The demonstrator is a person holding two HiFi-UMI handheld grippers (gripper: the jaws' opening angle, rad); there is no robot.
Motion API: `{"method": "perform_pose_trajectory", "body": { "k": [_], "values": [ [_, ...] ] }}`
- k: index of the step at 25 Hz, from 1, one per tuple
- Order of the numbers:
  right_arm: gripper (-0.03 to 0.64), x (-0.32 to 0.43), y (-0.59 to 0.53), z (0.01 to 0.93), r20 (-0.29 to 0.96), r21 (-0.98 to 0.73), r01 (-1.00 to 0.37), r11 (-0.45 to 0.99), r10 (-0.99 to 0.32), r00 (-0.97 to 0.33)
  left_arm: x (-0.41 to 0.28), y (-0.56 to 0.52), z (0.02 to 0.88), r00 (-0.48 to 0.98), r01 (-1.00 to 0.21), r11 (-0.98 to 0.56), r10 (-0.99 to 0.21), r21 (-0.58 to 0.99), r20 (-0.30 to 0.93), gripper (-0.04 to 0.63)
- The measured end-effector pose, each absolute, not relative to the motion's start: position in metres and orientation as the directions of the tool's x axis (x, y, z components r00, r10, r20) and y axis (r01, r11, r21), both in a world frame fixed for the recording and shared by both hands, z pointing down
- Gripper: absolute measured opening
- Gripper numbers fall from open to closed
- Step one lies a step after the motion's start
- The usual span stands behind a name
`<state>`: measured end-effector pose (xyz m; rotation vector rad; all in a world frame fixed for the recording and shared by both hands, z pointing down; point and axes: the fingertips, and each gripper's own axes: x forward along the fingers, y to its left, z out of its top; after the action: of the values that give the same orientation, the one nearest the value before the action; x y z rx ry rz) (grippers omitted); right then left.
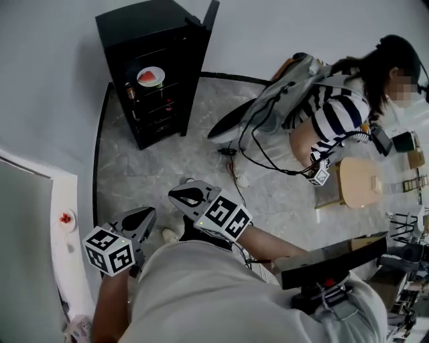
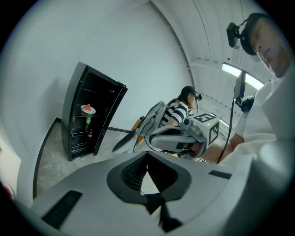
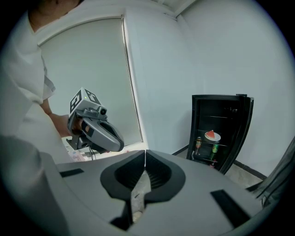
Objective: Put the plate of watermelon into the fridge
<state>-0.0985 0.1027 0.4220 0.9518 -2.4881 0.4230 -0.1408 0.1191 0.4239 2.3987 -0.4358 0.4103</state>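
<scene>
The plate of watermelon [image 1: 151, 76] sits on an upper shelf inside the black fridge [image 1: 157, 107], whose door [image 1: 210, 15] stands open. Both gripper views also show the plate [image 2: 88, 109] [image 3: 212, 136] on that shelf, far off. My left gripper [image 1: 150, 212] and right gripper [image 1: 176, 193] hover close to my body, well away from the fridge. Both point roughly toward it. The left gripper's [image 2: 147, 152] jaws meet at the tips with nothing between them. The right gripper's [image 3: 145, 151] jaws are likewise closed and empty.
A person in a striped shirt [image 1: 338, 107] crouches at the right beside grey equipment [image 1: 268, 100] and cables [image 1: 258, 157] on the marble floor. A wooden stool [image 1: 362, 181] stands further right. A white ledge [image 1: 64, 221] runs along my left. Cans [image 1: 131, 90] stand in the fridge.
</scene>
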Motion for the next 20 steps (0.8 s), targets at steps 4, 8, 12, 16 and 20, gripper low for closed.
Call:
{"method": "perform_pose_trajectory", "body": {
  "k": [4, 8, 12, 16, 20],
  "values": [
    [0.017, -0.1, 0.115, 0.42, 0.508, -0.121, -0.69, 0.714, -0.552, -0.661, -0.142, 0.13, 0.421, 0.898, -0.395, -0.74, -0.185, 0.545, 0.4, 0.012],
    [0.015, -0.104, 0.118, 0.42, 0.512, -0.11, -0.693, 0.713, -0.557, -0.654, -0.144, 0.134, 0.421, 0.902, -0.382, -0.745, -0.171, 0.547, 0.397, 0.012],
    [0.015, -0.108, 0.121, 0.417, 0.516, -0.096, -0.691, 0.716, -0.558, -0.65, -0.145, 0.138, 0.421, 0.903, -0.375, -0.751, -0.164, 0.543, 0.397, 0.012],
    [0.015, -0.113, 0.125, 0.416, 0.519, -0.092, -0.684, 0.724, -0.551, -0.654, -0.148, 0.143, 0.422, 0.904, -0.375, -0.749, -0.167, 0.545, 0.393, 0.012],
    [0.015, -0.116, 0.128, 0.415, 0.519, -0.087, -0.678, 0.73, -0.548, -0.656, -0.15, 0.148, 0.422, 0.905, -0.375, -0.749, -0.167, 0.546, 0.392, 0.012]
  ]
}}
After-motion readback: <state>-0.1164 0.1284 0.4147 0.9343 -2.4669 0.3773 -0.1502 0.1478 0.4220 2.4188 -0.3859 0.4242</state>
